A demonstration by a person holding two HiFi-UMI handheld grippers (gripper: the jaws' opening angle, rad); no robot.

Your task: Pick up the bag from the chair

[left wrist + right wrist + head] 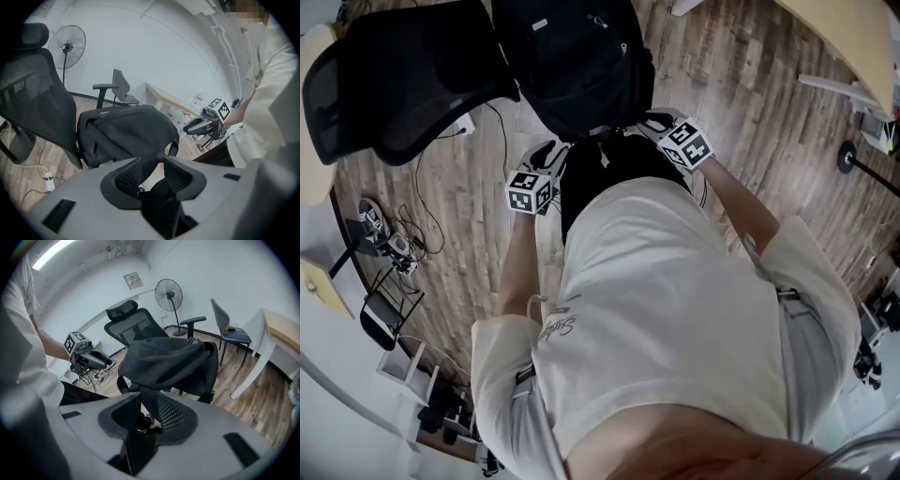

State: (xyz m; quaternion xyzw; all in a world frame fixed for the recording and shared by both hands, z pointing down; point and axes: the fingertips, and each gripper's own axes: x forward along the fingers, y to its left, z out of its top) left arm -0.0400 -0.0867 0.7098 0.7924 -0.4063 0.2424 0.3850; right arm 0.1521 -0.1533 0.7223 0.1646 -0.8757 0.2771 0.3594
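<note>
White T-shirt (675, 309) of the person fills the lower half of the head view, closest to the lens; both forearms reach past it toward the chair. Left gripper (152, 177): jaws stand apart with both ribbed pads exposed. A black strap (150, 161) of the bag runs down through the gap, and floor shows beside the strap, so no pinch is evident. Right gripper (146, 417): jaws likewise apart, with a second black strap (147, 404) hanging through the gap along the left-hand jaw; the mesh-textured pad opposite is bare. Black fabric backpack (581, 66) sits on the seat of the black mesh office chair (394, 84), in front of the backrest. Its bulk covers the seat up to the front edge nearest the person, and the seat surface itself is hidden. Both grippers sit just off that front edge, one at each side of the bag's lower end, marker cubes uppermost in the head view. Wood-plank floor (741, 84) beside the chair carries loose cables (427, 211). Background of the right gripper view: black pedestal fan (168, 291), grey side chair (226, 322), pale wooden desk (281, 326).
</note>
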